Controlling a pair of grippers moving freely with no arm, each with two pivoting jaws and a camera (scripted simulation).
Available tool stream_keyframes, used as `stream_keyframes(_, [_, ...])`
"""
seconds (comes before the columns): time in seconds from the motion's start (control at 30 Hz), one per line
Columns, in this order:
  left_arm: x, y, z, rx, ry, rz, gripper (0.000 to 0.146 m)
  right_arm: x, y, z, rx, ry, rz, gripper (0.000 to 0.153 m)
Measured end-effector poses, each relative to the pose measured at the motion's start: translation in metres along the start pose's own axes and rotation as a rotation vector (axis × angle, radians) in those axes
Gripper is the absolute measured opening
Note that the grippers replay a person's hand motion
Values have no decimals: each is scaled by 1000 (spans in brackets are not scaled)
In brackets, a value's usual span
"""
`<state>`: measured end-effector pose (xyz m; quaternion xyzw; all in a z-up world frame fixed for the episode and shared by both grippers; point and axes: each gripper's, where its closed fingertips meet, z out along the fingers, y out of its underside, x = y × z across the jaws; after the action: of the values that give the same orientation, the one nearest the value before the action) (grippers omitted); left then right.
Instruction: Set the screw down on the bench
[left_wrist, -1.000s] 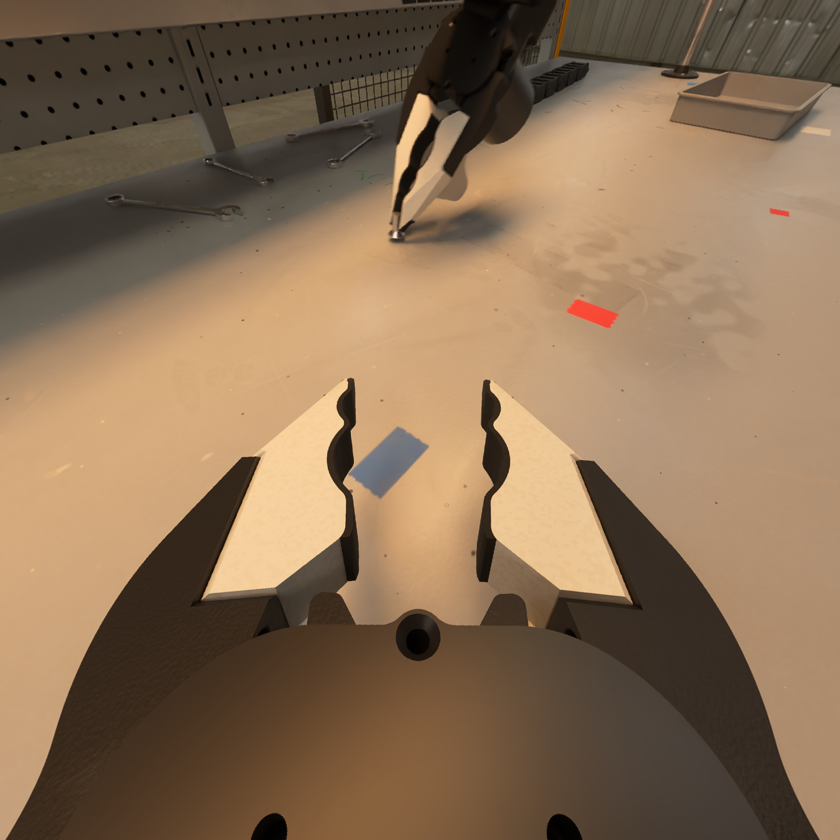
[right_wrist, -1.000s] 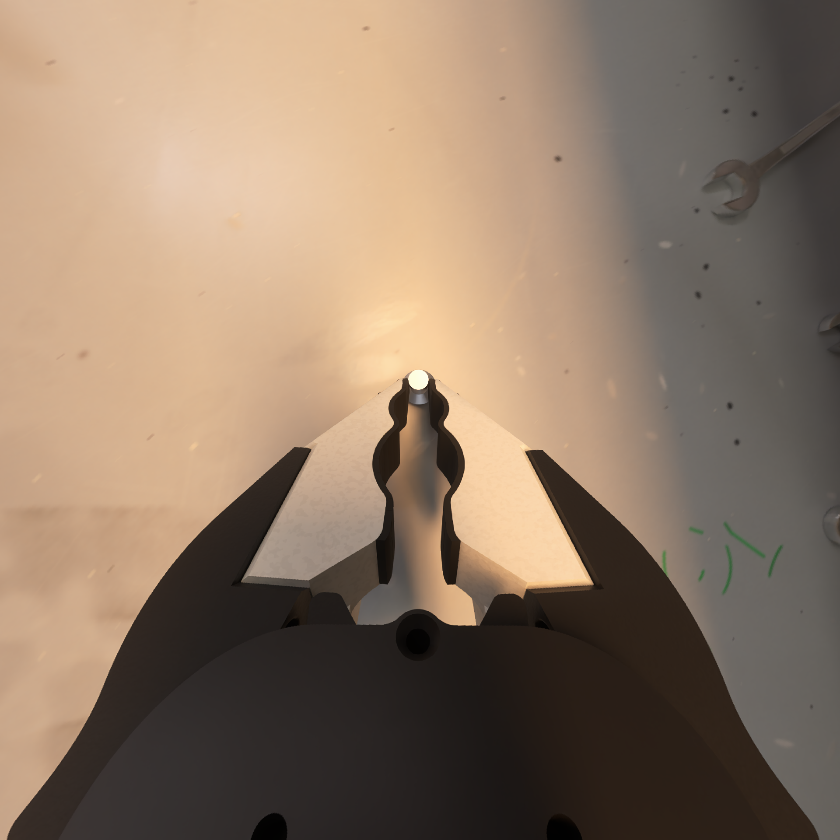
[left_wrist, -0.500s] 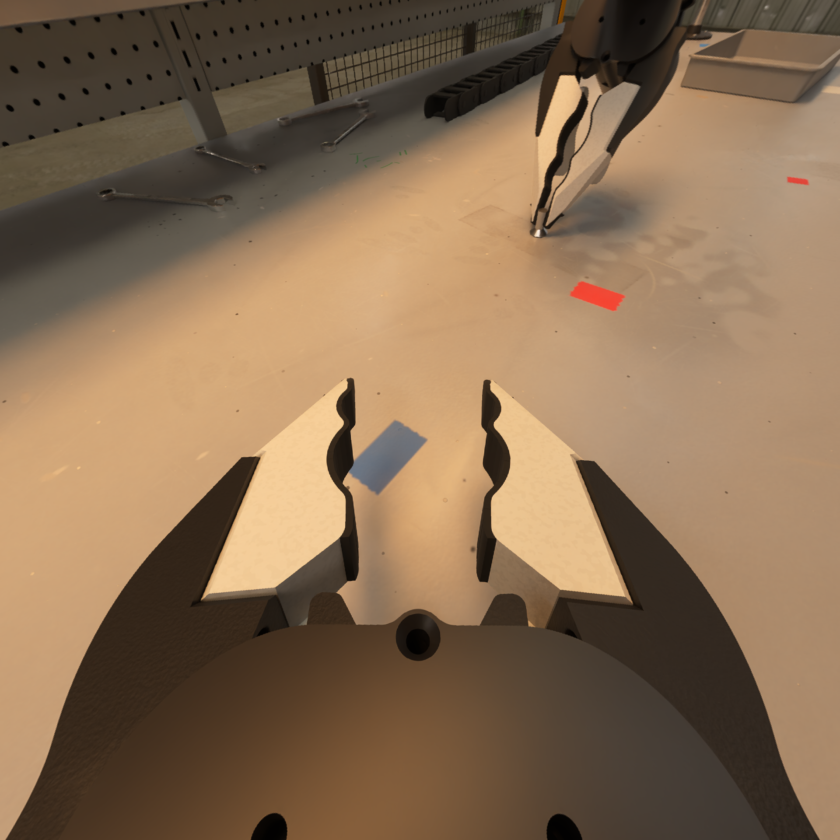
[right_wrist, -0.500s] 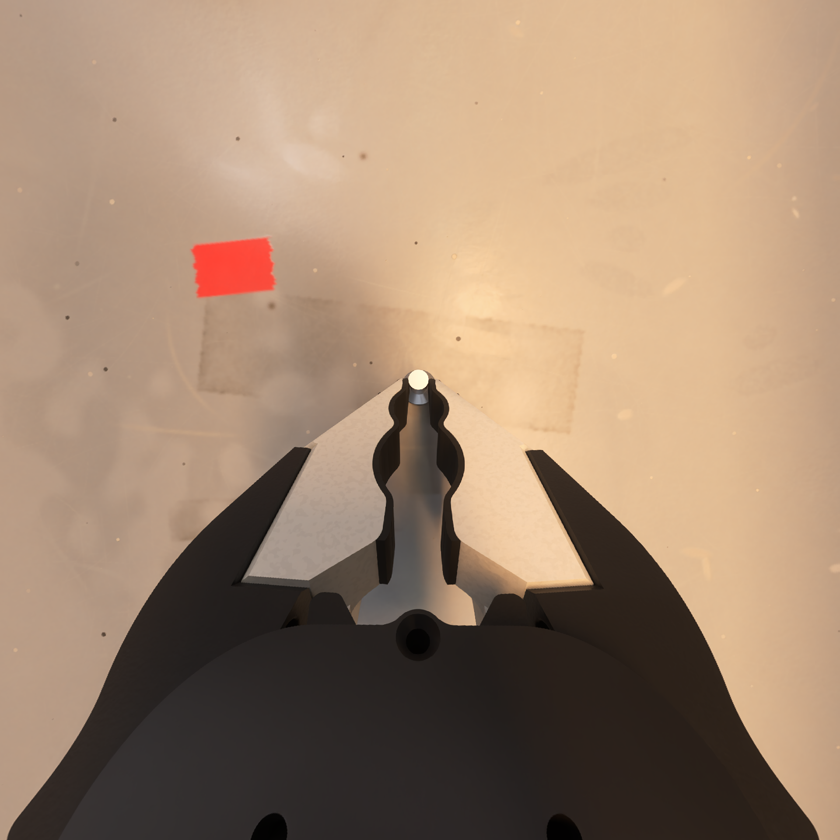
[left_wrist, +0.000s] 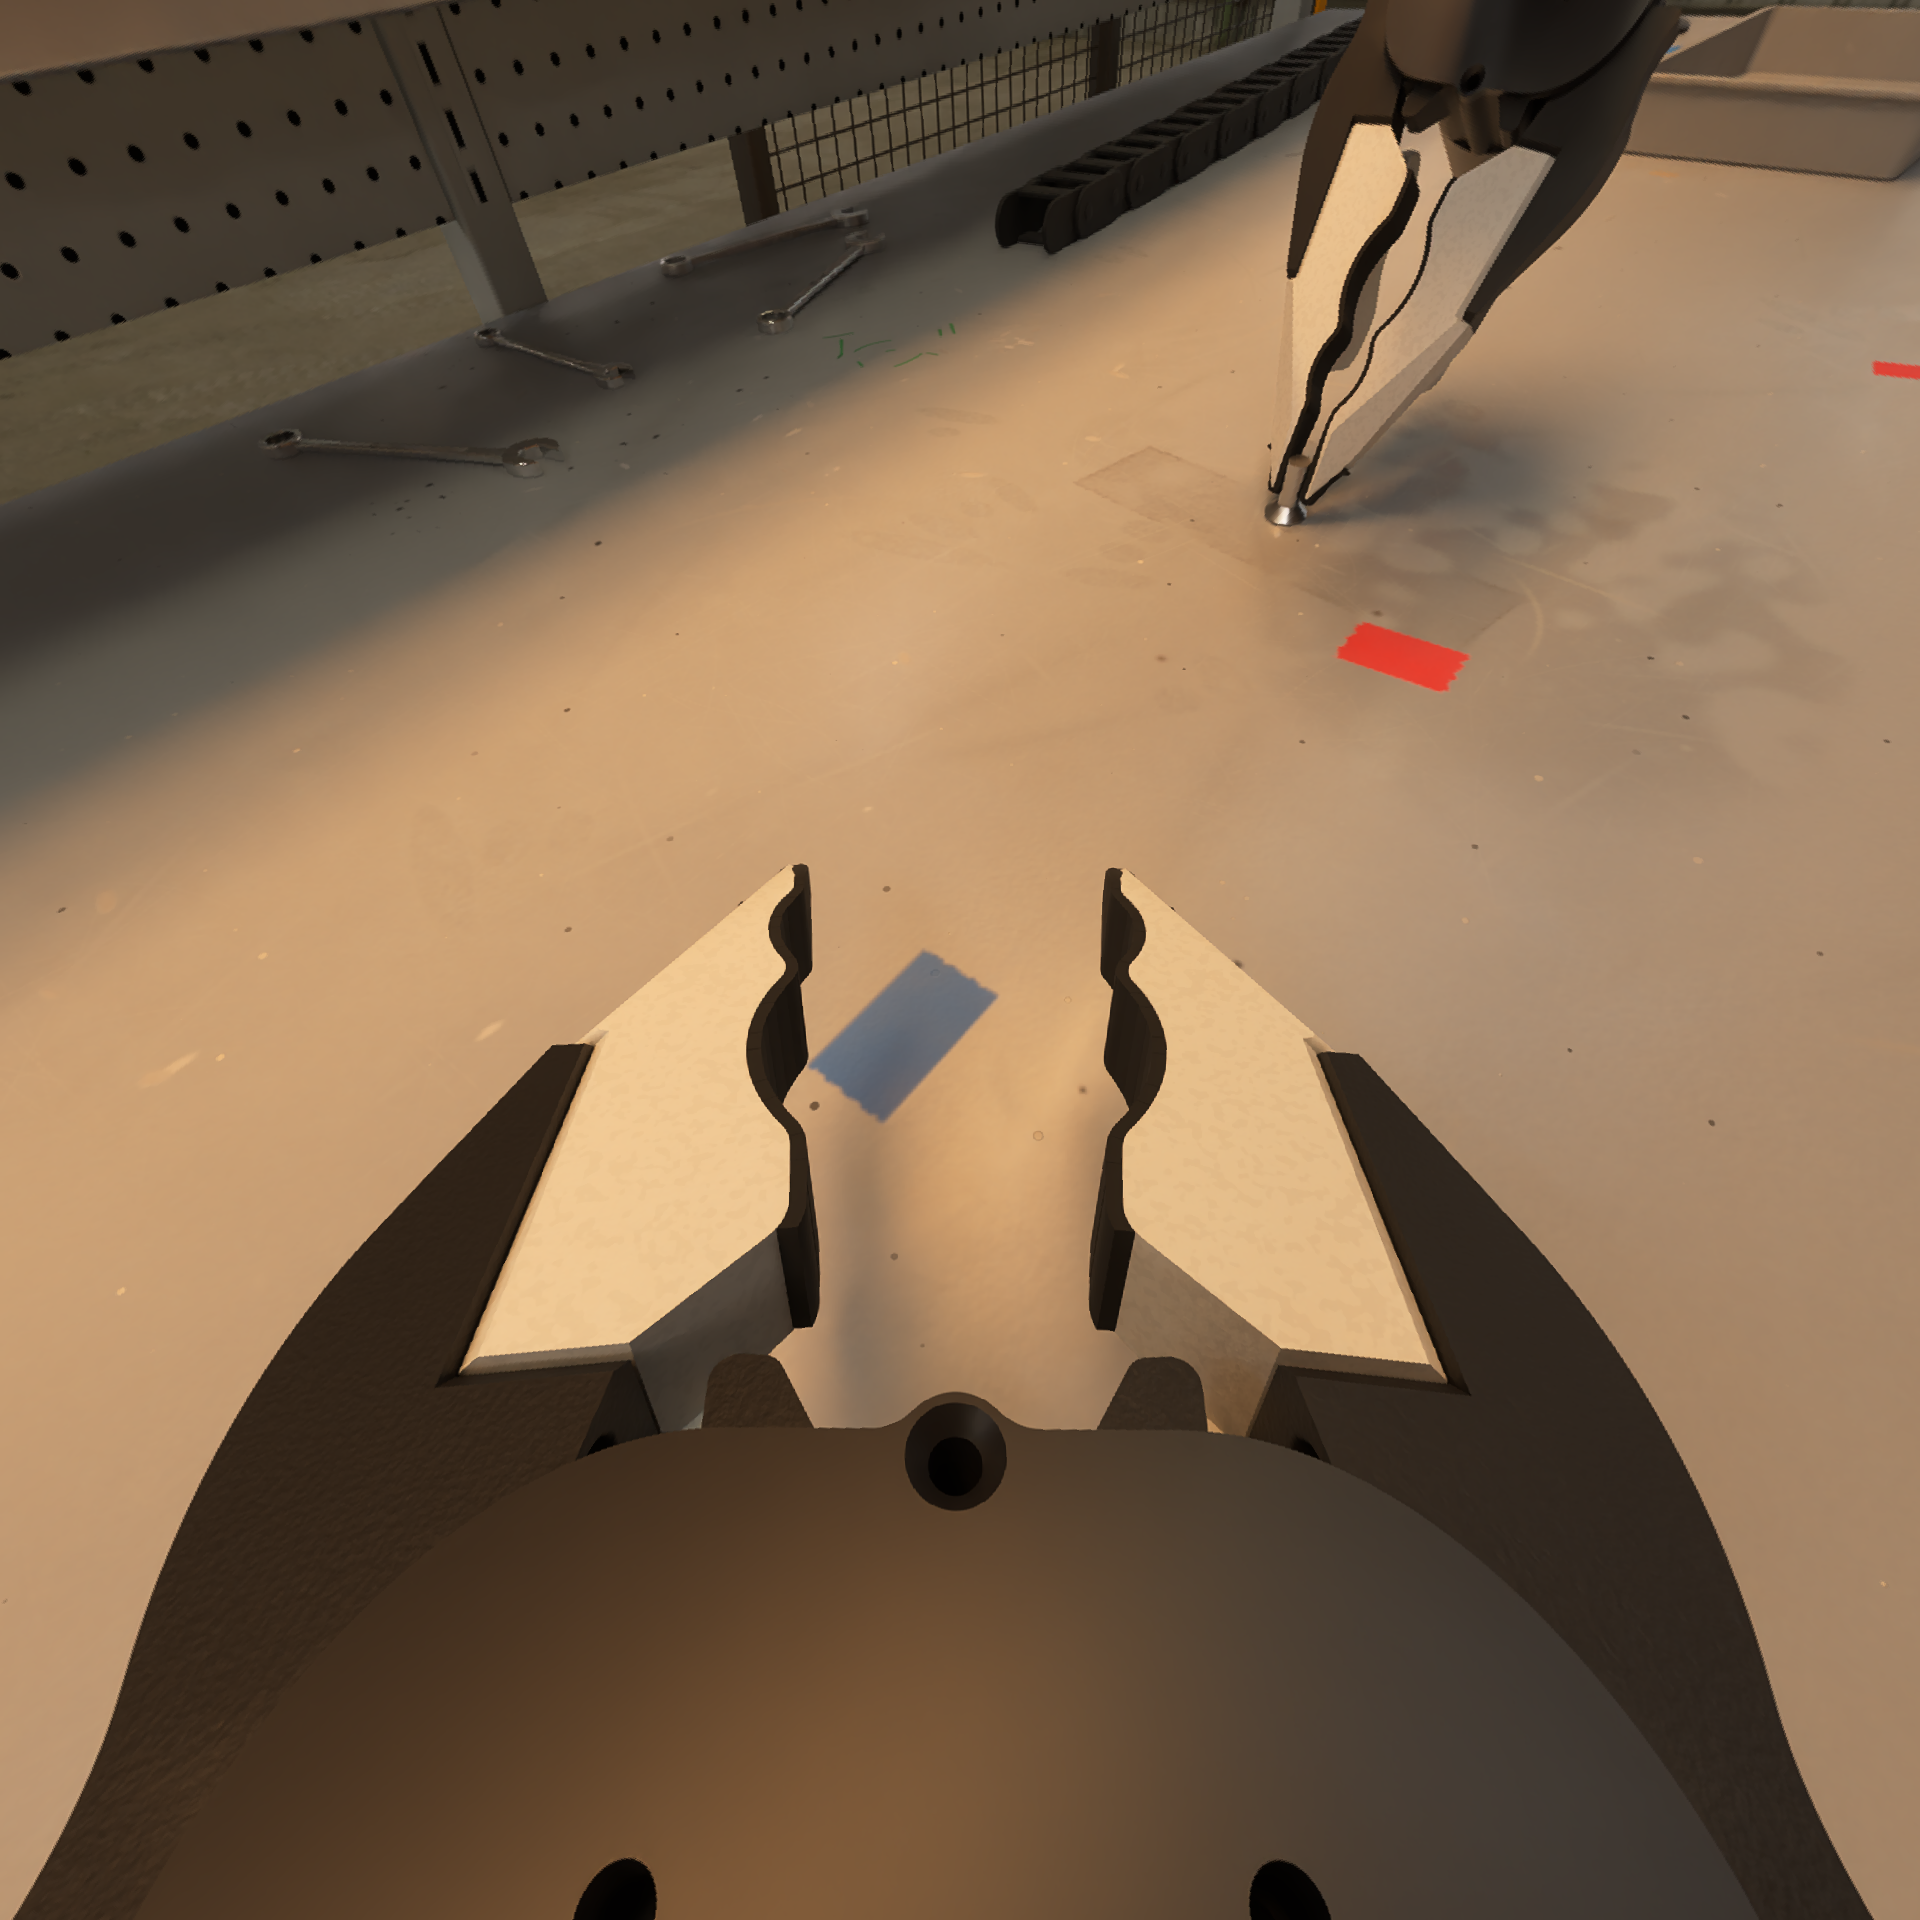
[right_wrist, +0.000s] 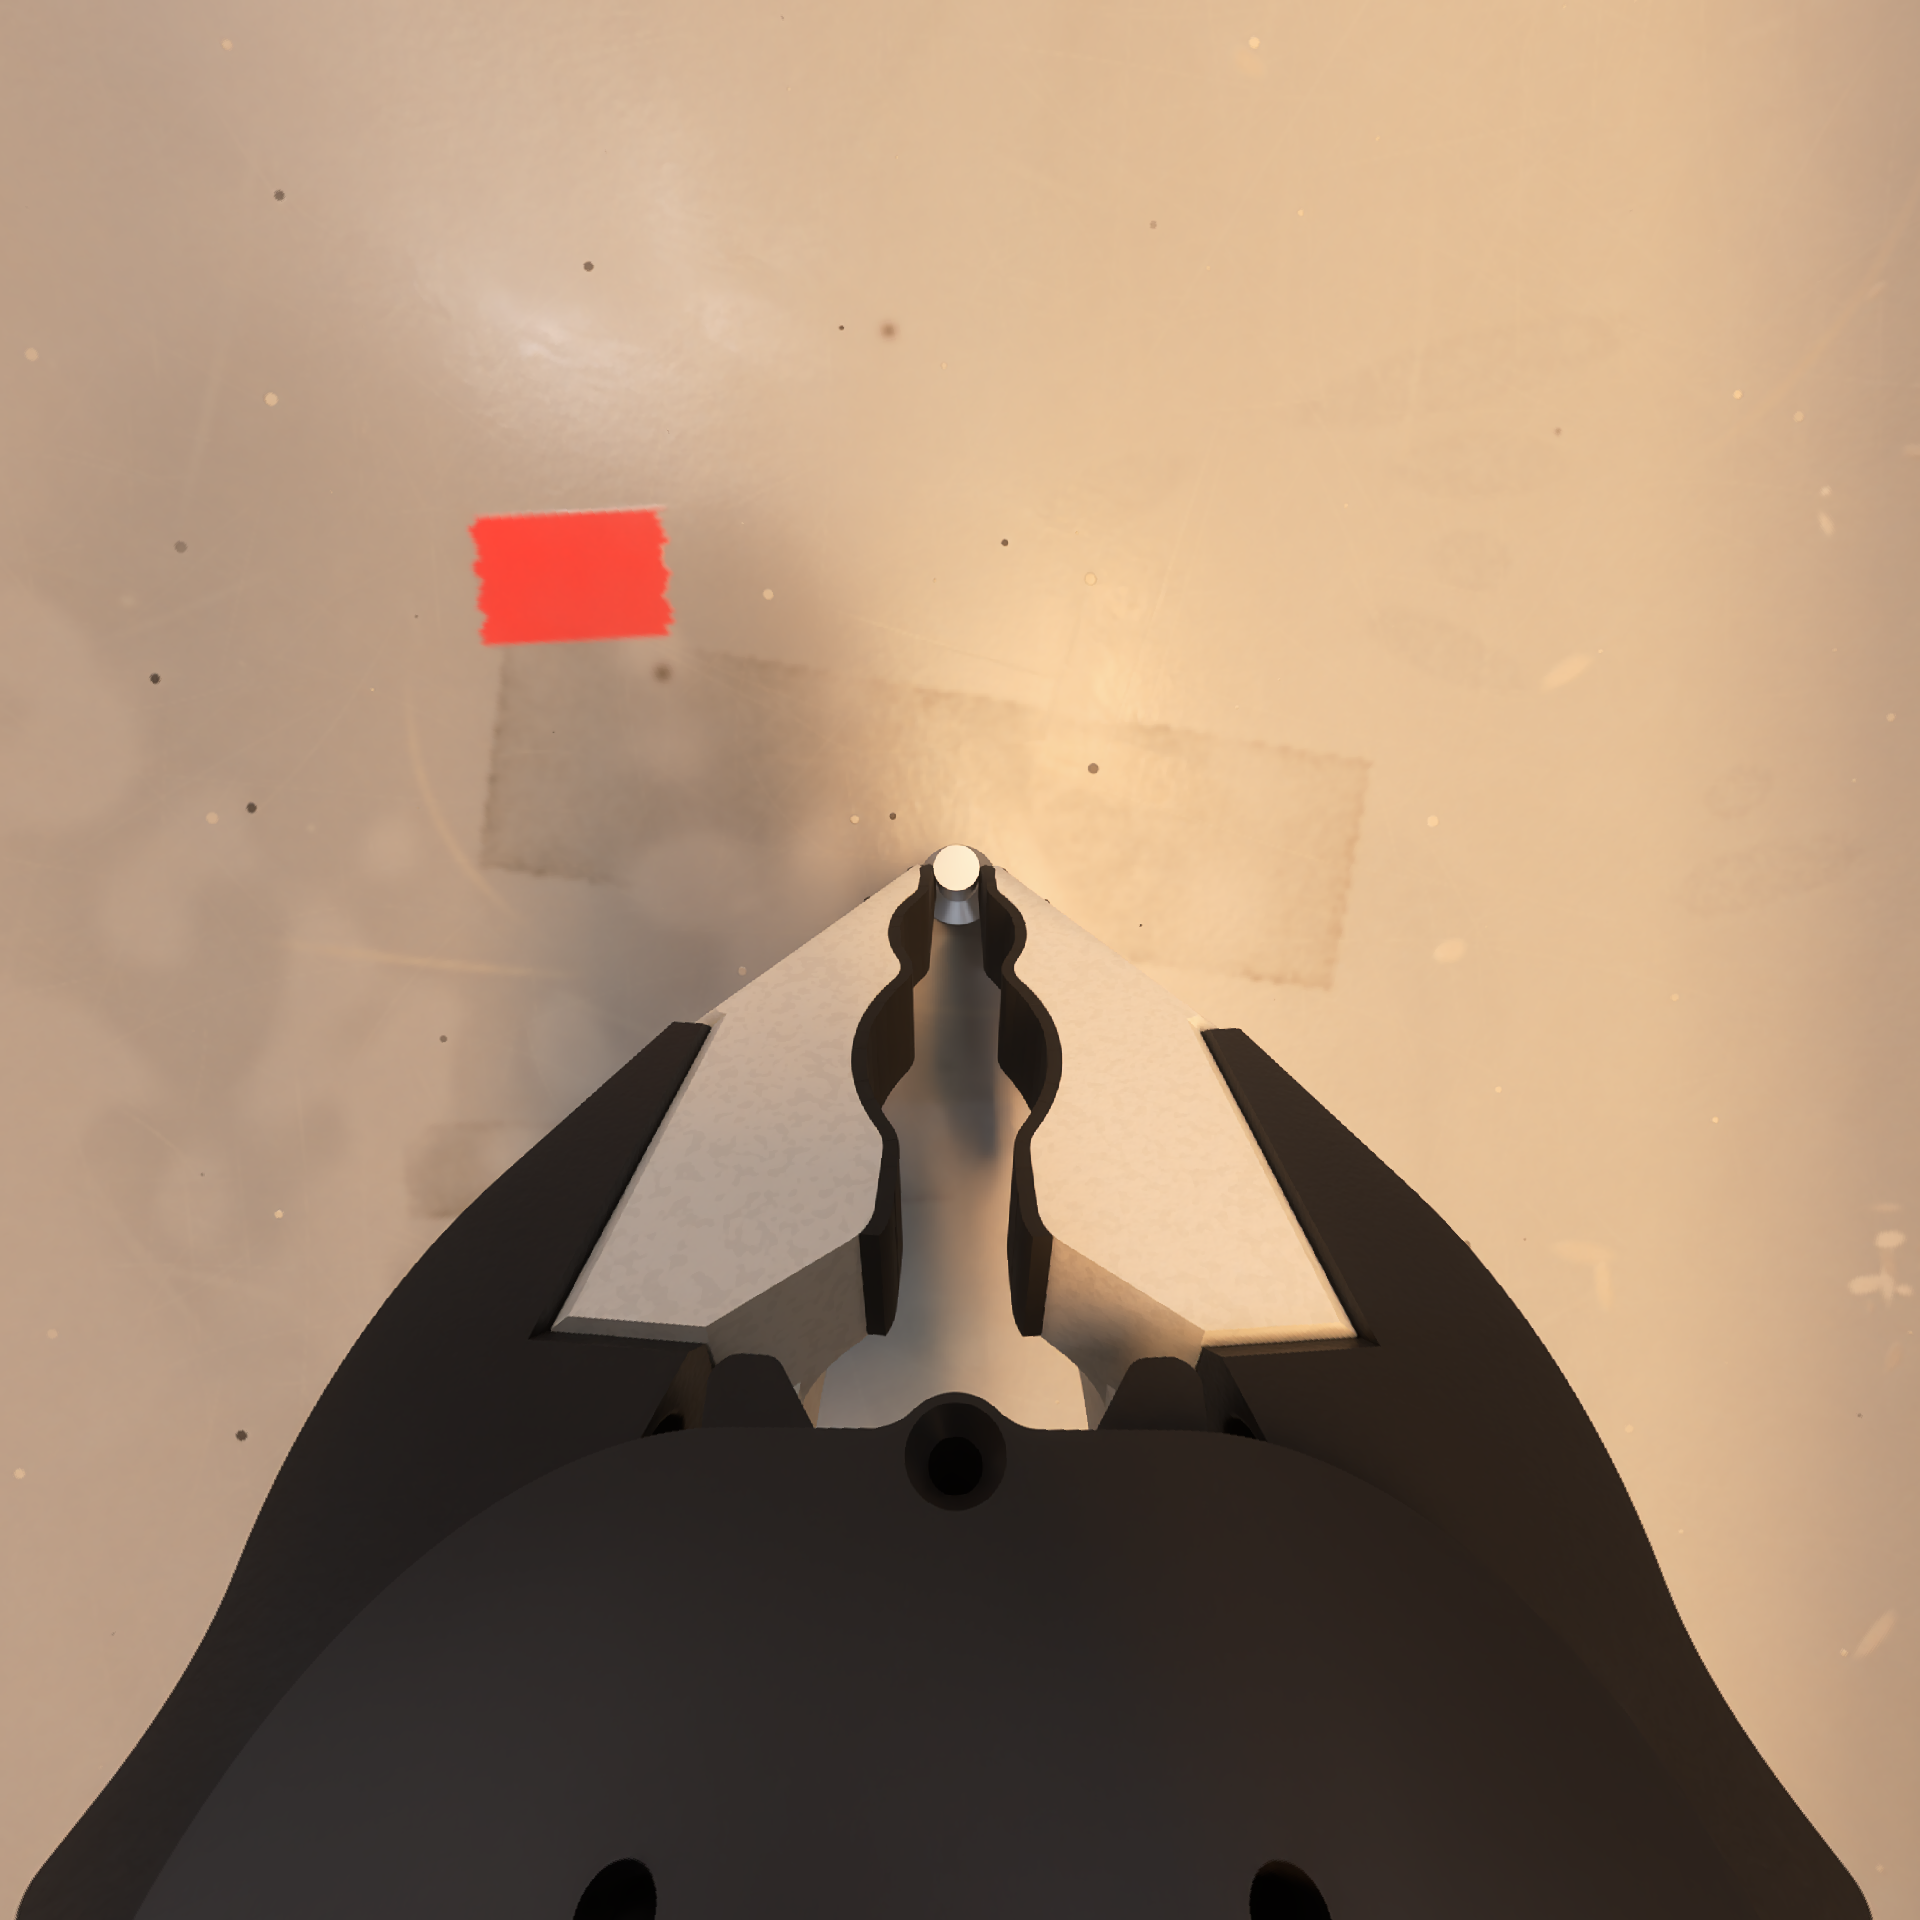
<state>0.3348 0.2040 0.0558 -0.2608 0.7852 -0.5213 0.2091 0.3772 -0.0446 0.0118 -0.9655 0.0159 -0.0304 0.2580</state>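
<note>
A small silver screw with a flat round head is pinched between the fingertips of my right gripper, which points straight down at the bench. In the left wrist view the right gripper stands at the far right, and the screw's head is at or just above the bench surface. My left gripper is open and empty, low over the near part of the bench.
A red tape patch lies left of the screw; it also shows in the left wrist view. A blue tape patch lies between the left fingers. Wrenches, a black cable chain, a pegboard and a grey tray line the back.
My right gripper carried the screw rightward across the bench over the last second, then came slightly lower. The left gripper has stayed in place, open.
</note>
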Motion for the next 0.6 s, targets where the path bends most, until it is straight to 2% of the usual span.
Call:
stream_keyframes(0.13, [0,0,0,2,-4,3,56,1,-5,-6,28,13,7,10])
stream_keyframes(0.43, [2,-1,0,4,4,11,56,18,-60,-41,297,234,36,43])
stream_keyframes(0.6, [4,0,1,-6,11,23,56,16,-96,-18,189,229,-82,65])
